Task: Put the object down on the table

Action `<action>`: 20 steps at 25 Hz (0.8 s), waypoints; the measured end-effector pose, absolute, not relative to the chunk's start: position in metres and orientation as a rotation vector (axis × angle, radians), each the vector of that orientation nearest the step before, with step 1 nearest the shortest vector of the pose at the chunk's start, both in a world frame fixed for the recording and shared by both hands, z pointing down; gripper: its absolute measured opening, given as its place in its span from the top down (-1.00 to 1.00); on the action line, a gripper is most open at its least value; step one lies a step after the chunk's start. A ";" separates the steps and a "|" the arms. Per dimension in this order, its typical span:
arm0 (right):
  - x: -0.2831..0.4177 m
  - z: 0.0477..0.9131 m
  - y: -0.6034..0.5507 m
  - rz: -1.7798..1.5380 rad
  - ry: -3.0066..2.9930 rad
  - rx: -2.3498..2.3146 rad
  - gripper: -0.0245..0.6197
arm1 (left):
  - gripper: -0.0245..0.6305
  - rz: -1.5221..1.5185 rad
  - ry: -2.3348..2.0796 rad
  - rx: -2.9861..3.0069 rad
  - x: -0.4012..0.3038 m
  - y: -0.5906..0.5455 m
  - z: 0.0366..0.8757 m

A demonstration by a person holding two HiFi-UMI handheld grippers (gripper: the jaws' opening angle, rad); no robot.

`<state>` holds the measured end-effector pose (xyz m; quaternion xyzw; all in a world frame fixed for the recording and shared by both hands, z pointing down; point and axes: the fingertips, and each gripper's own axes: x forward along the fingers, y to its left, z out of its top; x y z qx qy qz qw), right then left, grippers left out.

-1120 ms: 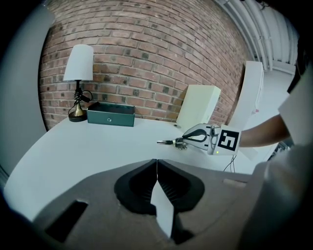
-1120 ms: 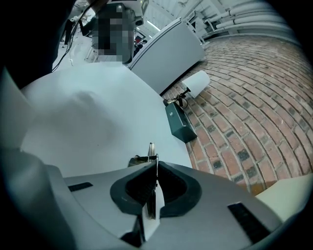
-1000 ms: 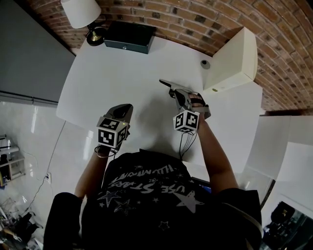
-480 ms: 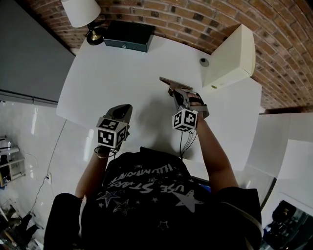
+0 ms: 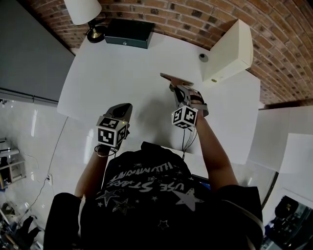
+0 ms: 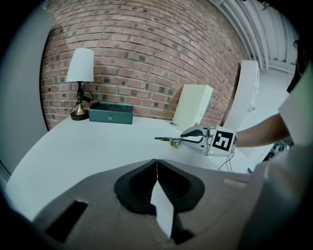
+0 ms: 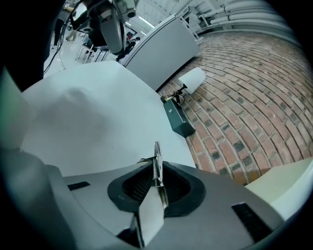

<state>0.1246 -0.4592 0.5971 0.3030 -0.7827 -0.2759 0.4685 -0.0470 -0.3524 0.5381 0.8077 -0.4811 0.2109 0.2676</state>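
My right gripper (image 5: 178,90) is shut on a thin flat metal tool (image 5: 173,78), held above the white table (image 5: 117,63) right of its middle. The tool sticks out forward and to the left from the jaws. In the right gripper view it stands edge-on between the jaws (image 7: 157,161), a small spring showing along it. The left gripper view shows the right gripper (image 6: 182,141) with the tool (image 6: 164,139) level over the tabletop. My left gripper (image 5: 125,108) hovers near the table's front edge, shut with nothing in it (image 6: 156,162).
At the table's back edge, against the brick wall, stand a lamp (image 5: 82,10) and a dark green box (image 5: 128,33). A cream box (image 5: 229,51) stands at the back right, with a small round grey thing (image 5: 202,57) beside it.
The right gripper with the tool has edged slightly farther over the table. The left gripper has stayed where it was. The head view has shifted a little.
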 end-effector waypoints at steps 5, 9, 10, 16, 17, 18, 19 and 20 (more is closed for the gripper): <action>0.124 0.589 -0.443 -0.641 -1.923 0.805 0.74 | 0.86 0.545 -1.293 2.208 -0.051 -0.341 0.531; 0.125 0.573 -0.430 -0.608 -1.929 0.911 0.80 | 0.86 0.542 -1.290 2.232 -0.057 -0.327 0.527; 0.125 0.567 -0.428 -0.592 -1.931 0.951 0.81 | 0.86 0.539 -1.286 2.240 -0.058 -0.324 0.526; 0.121 0.523 -0.412 -0.505 -1.962 1.171 0.91 | 0.86 0.501 -1.274 2.288 -0.069 -0.302 0.511; 0.120 0.517 -0.408 -0.489 -1.969 1.199 0.91 | 0.86 0.495 -1.274 2.293 -0.071 -0.298 0.508; 0.119 0.511 -0.403 -0.472 -1.974 1.226 0.91 | 0.86 0.488 -1.273 2.300 -0.073 -0.293 0.506; 0.118 0.506 -0.397 -0.456 -1.980 1.250 0.91 | 0.86 0.481 -1.271 2.308 -0.074 -0.288 0.503; 0.116 0.501 -0.391 -0.440 -1.985 1.273 0.91 | 0.86 0.474 -1.268 2.317 -0.076 -0.282 0.501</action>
